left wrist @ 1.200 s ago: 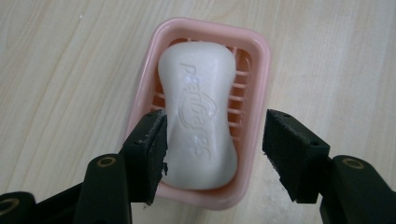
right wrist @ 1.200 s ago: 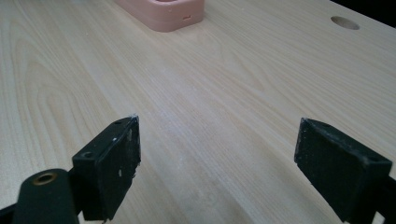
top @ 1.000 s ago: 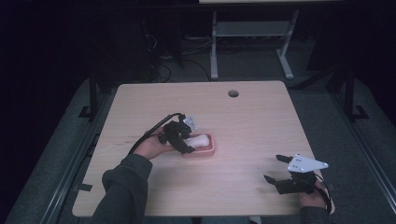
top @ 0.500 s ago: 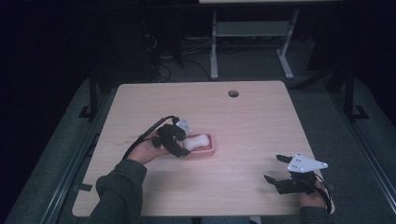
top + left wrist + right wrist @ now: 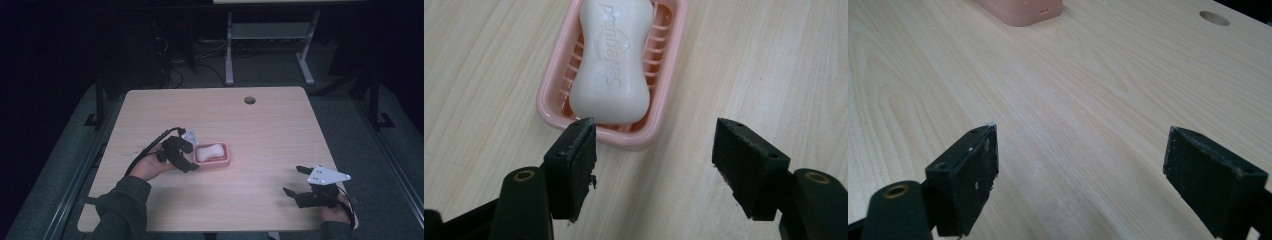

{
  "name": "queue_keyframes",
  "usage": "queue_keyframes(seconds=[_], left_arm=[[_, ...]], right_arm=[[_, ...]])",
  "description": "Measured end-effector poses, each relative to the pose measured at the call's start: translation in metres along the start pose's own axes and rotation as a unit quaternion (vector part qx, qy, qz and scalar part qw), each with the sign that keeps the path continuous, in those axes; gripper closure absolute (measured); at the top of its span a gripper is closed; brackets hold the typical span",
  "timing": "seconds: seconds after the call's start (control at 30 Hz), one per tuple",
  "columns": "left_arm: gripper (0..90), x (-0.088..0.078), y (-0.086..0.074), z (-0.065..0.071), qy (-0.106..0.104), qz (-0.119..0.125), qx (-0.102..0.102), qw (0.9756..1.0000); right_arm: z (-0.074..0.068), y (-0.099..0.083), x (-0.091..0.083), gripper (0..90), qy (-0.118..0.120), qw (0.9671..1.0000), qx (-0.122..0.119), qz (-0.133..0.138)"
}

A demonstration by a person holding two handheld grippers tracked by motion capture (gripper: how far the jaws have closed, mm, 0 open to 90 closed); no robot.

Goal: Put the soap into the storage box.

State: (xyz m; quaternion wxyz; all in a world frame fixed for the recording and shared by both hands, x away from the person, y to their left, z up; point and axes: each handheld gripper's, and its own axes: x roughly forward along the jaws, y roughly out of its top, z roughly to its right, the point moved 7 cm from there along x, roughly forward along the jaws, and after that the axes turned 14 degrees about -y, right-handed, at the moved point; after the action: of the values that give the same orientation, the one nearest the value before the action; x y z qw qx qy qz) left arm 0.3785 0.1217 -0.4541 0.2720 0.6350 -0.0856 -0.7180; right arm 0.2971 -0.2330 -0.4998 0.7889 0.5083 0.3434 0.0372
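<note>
A white bar of soap lies lengthwise in a pink ribbed soap dish near the middle of the table. My left gripper sits at the dish's left end. Its jaws have just been opening and now stand apart with nothing between them; the soap lies just beyond the tips. Near the table's front right, my right gripper is open over bare wood, pointing toward the dish.
The wooden table has a round cable hole near its far edge. Behind the table stand a metal desk frame and cables on a dark floor.
My left gripper has drawn back to the left off the soap, and its jaws have spread wider. The soap stays in the dish. The right gripper has not moved.
</note>
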Motion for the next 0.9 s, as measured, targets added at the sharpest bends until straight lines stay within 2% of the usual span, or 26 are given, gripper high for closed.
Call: queue_keyframes(seconds=[0.2, 0.27, 0.63, 0.9], left_arm=[[32.3, 0.001, -0.006, 0.003, -0.002, -0.002, -0.005, 1.0], [32.2, 0.0, -0.008, 0.004, 0.0, -0.001, 0.0, 1.0], [29.6, 0.001, -0.02, 0.01, -0.002, 0.003, -0.011, 0.9999], [28.8, 0.0, -0.029, 0.017, -0.001, 0.006, -0.008, 1.0]], right_arm=[[0.0, 0.0, 0.0, 13.7, -0.001, 1.0, -0.001, -0.002], [-0.001, 0.0, 0.0, 13.7, -0.001, 1.0, -0.001, -0.002], [0.0, -0.001, 0.0, 13.7, -0.002, 1.0, -0.002, -0.005], [0.0, -0.001, 0.001, 13.8, -0.003, 1.0, -0.003, -0.007]])
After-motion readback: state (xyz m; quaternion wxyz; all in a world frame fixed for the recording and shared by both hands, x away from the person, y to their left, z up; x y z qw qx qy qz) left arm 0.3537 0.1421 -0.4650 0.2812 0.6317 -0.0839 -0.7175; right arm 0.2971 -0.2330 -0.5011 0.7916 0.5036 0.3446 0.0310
